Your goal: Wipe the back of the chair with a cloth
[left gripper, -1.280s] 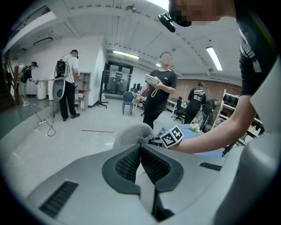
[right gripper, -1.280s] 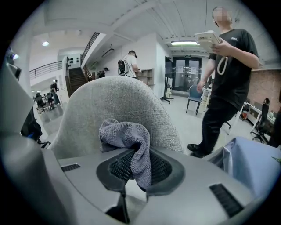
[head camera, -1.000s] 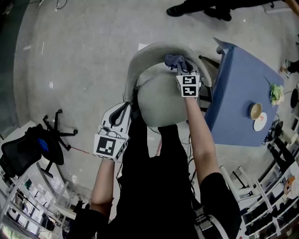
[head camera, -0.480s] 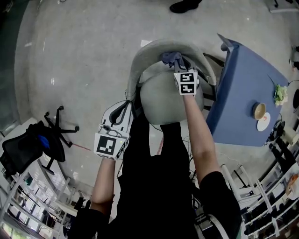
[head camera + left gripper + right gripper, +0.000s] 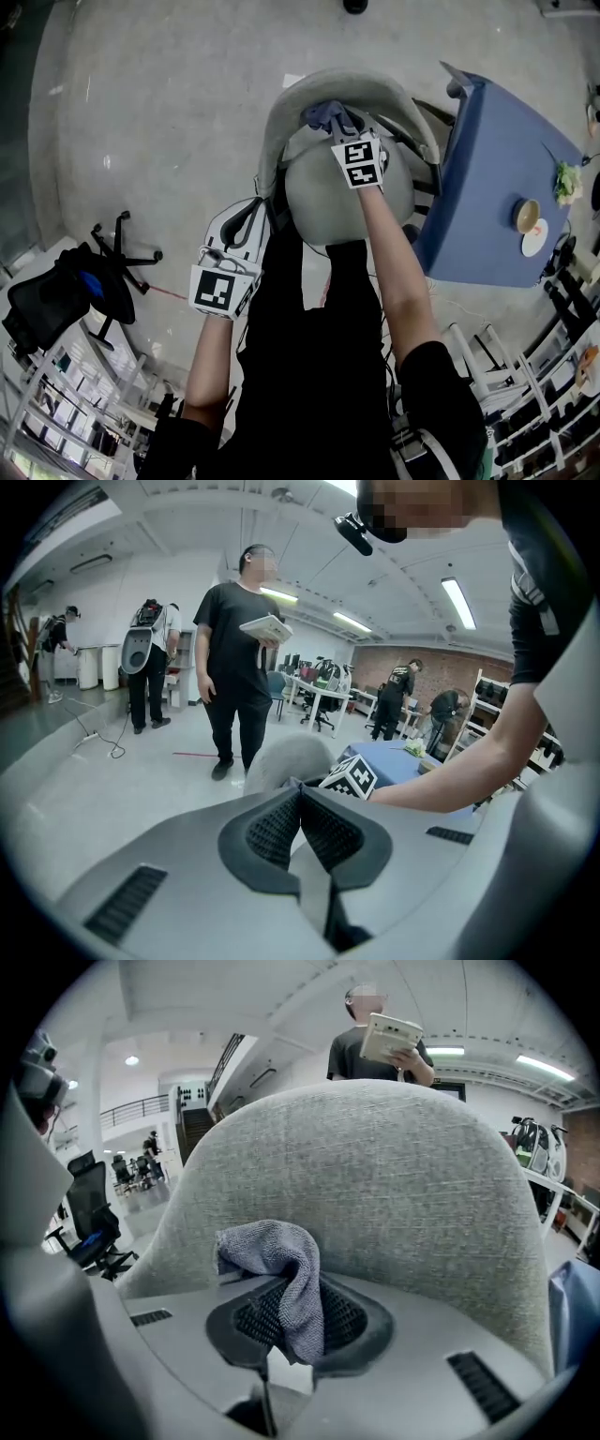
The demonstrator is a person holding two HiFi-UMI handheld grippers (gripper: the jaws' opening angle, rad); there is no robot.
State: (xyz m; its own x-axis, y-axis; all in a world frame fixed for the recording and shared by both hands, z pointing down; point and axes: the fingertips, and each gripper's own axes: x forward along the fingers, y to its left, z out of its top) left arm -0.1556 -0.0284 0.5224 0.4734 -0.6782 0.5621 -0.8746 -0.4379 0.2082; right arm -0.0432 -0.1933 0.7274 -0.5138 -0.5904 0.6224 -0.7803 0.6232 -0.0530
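Observation:
A grey fabric chair (image 5: 337, 192) stands in front of me, its curved backrest (image 5: 349, 87) at the far side. My right gripper (image 5: 336, 120) is shut on a grey-blue cloth (image 5: 322, 113) and holds it against the inner face of the backrest, near its top middle. In the right gripper view the cloth (image 5: 281, 1274) hangs bunched between the jaws, right in front of the backrest (image 5: 375, 1185). My left gripper (image 5: 251, 217) is shut on nothing, held low beside the chair's left side. The left gripper (image 5: 300, 797) points toward the chair (image 5: 286, 761).
A blue table (image 5: 487, 178) with a cup (image 5: 525, 216) and a small plant (image 5: 566, 183) stands close to the chair's right. A black office chair (image 5: 70, 295) is at the left, white shelving (image 5: 525, 375) at lower right. A person with a tablet (image 5: 380, 1040) stands beyond the chair.
My right gripper has slid the cloth leftward along the top of the backrest. The left gripper has stayed where it was.

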